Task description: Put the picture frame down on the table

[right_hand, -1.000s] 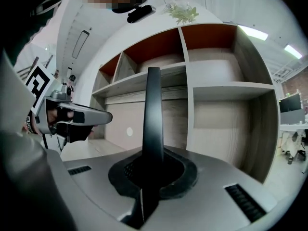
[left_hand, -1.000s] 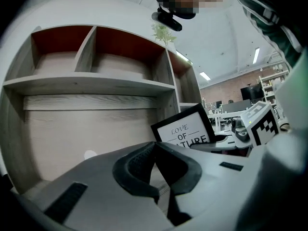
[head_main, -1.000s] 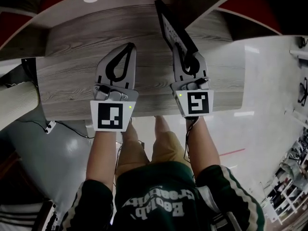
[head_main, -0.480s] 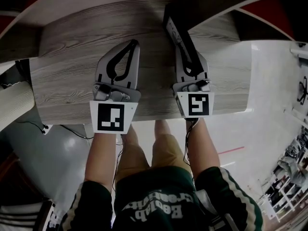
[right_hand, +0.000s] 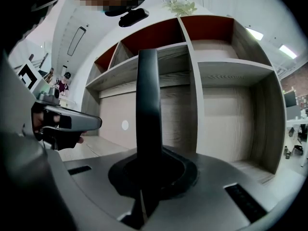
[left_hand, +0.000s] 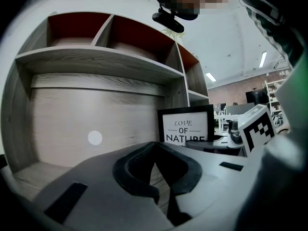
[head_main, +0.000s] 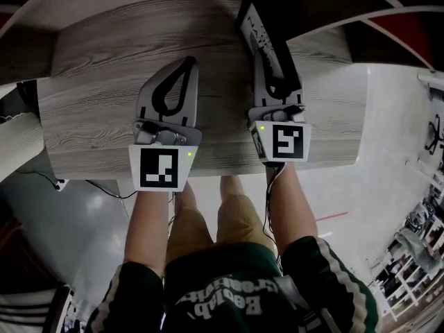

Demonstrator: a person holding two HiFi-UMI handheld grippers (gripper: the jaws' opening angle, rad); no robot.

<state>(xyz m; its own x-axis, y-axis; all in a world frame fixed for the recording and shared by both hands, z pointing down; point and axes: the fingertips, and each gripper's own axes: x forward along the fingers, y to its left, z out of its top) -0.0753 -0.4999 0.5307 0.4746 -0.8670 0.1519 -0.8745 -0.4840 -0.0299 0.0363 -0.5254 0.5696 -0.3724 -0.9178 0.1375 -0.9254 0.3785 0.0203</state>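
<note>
Faces a tall wood-grain shelf unit (left_hand: 110,61) with red-backed upper compartments, standing at the far side of a grey wood-grain tabletop (head_main: 90,116). Shows, over the right part of that tabletop, a black picture frame (head_main: 267,37) held upright and edge-on to the head view, its printed face "LOVE OF NATURE" turned toward the left. Cannot tell whether its bottom edge touches the tabletop, hidden as it is behind gripper parts. Grips that frame with the right hand-held gripper (head_main: 272,75), jaws clenched on the near lower part, so that in the right gripper view the thin black edge (right_hand: 147,105) rises straight up from between them. Carries nothing in the left hand-held gripper (head_main: 189,62): jaws pressed together at the tips, only an empty loop behind them, poised over bare tabletop beside the right one and apart from the frame. Shows a small white round dot (left_hand: 95,138) on the shelf unit's back panel, beyond the left jaws.
</note>
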